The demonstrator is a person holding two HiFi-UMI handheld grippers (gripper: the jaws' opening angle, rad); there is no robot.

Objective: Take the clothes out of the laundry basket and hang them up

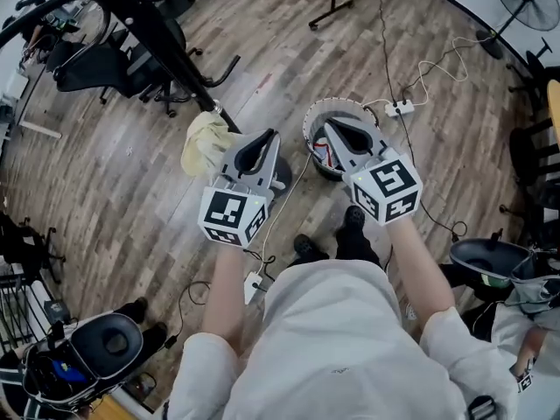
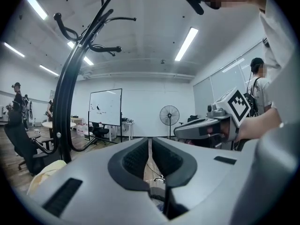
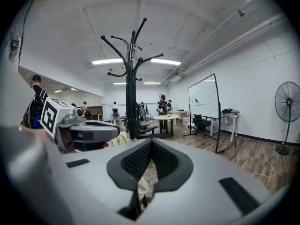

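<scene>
I log the following.
1. Left gripper (image 1: 265,138): held out above the wooden floor (image 1: 122,164). Its jaws are drawn together to a thin slit with nothing between them.
2. Right gripper (image 1: 332,128): beside the left one, jaws closed and empty, with its tip over the laundry basket (image 1: 317,112).
3. Laundry basket: round and white-rimmed, standing on the floor with clothes (image 1: 322,151) inside.
4. Coat stand (image 1: 166,42): black.
5. Pale yellow garment (image 1: 206,143): at the stand's foot, just beside the left gripper. I cannot tell whether it is hung or lying.
</scene>
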